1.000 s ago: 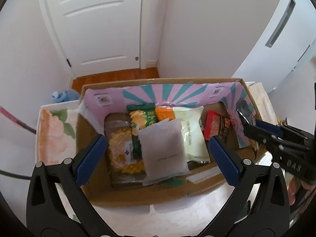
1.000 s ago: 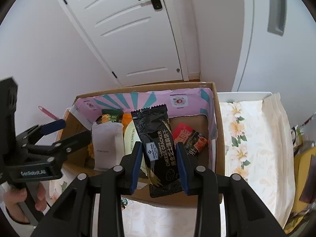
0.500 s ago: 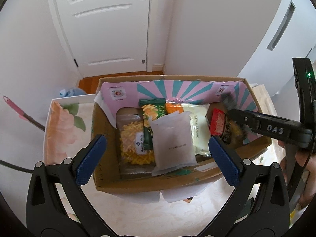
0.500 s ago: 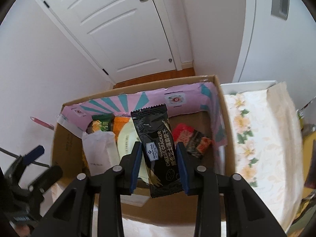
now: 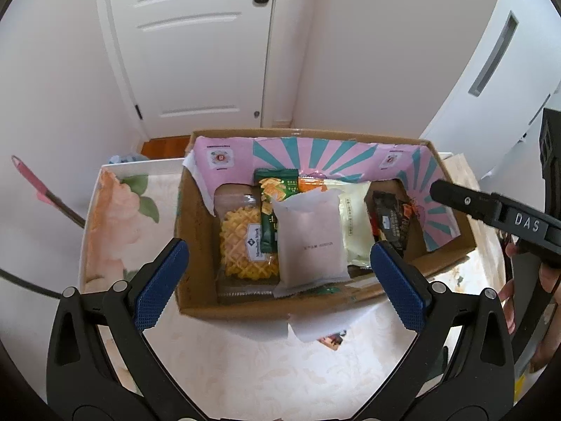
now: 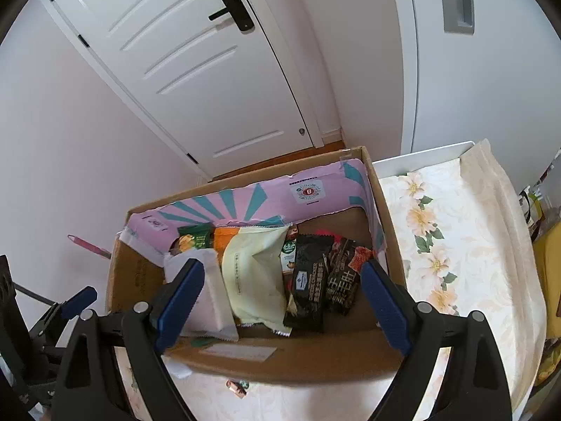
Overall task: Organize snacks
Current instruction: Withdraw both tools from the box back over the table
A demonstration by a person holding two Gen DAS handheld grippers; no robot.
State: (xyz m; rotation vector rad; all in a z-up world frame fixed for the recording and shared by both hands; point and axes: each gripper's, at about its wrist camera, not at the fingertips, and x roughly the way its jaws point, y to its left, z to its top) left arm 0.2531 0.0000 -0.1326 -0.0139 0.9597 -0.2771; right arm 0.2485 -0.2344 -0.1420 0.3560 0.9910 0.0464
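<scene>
A cardboard box [image 5: 196, 245] [image 6: 291, 361] with a pink and teal lining stands on a floral cloth. It holds several snacks side by side: a waffle pack [image 5: 242, 245], a green packet [image 5: 275, 193], a white pouch [image 5: 310, 238] [image 6: 210, 301], a pale yellow pack [image 6: 256, 280] and a black cheese cracker packet [image 6: 310, 284] [image 5: 391, 221]. My left gripper [image 5: 278, 287] is open and empty before the box's near wall. My right gripper [image 6: 280, 298] is open and empty above the box's front; it also shows in the left wrist view [image 5: 491, 210] over the box's right end.
A floral cloth [image 5: 245, 368] [image 6: 455, 245] covers the white table. A small wrapper [image 6: 238, 386] lies in front of the box. A white door [image 5: 189, 42] and walls stand behind. A pink-handled stick [image 5: 31, 182] leans at left. Yellow items [image 6: 550, 280] lie at far right.
My right gripper opened and let the black cheese cracker packet go; it now lies in the box's right part. Both grippers drew back from the box.
</scene>
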